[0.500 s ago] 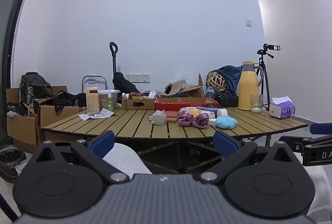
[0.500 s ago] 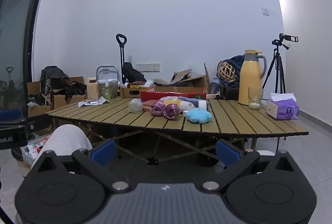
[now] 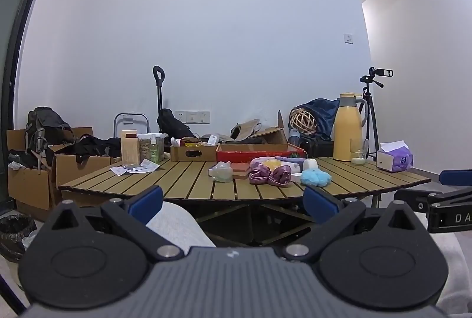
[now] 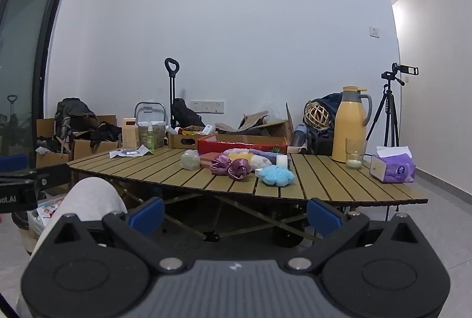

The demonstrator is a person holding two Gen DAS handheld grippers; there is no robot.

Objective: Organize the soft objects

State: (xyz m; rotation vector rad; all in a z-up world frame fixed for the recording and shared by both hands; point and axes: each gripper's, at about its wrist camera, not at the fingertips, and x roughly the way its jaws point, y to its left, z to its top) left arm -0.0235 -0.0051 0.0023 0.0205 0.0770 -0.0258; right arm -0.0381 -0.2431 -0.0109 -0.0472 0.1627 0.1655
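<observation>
A pile of soft things lies mid-table: purple satin scrunchies (image 3: pixel 270 175) (image 4: pixel 231 166), a fluffy blue puff (image 3: pixel 315 177) (image 4: pixel 276 175), a pale green pouch (image 3: pixel 221 172) (image 4: pixel 190 159), and yellow and lilac plush pieces (image 4: pixel 250 154) behind them. A red shallow box (image 3: pixel 259 151) (image 4: pixel 242 146) stands behind the pile. My left gripper (image 3: pixel 233 201) is open and empty, held low in front of the table's near edge. My right gripper (image 4: pixel 234 213) is open and empty too, below the table edge.
The slatted wooden table (image 3: pixel 183 184) (image 4: pixel 324 188) also holds a yellow thermos (image 4: pixel 349 128), a glass (image 4: pixel 355 156), a purple tissue pack (image 4: pixel 393 169), jars and a small cardboard box (image 3: pixel 193 151). A grey-clad knee (image 4: pixel 88 197) is at left. Cardboard boxes, bags and a tripod (image 4: pixel 389 111) stand behind.
</observation>
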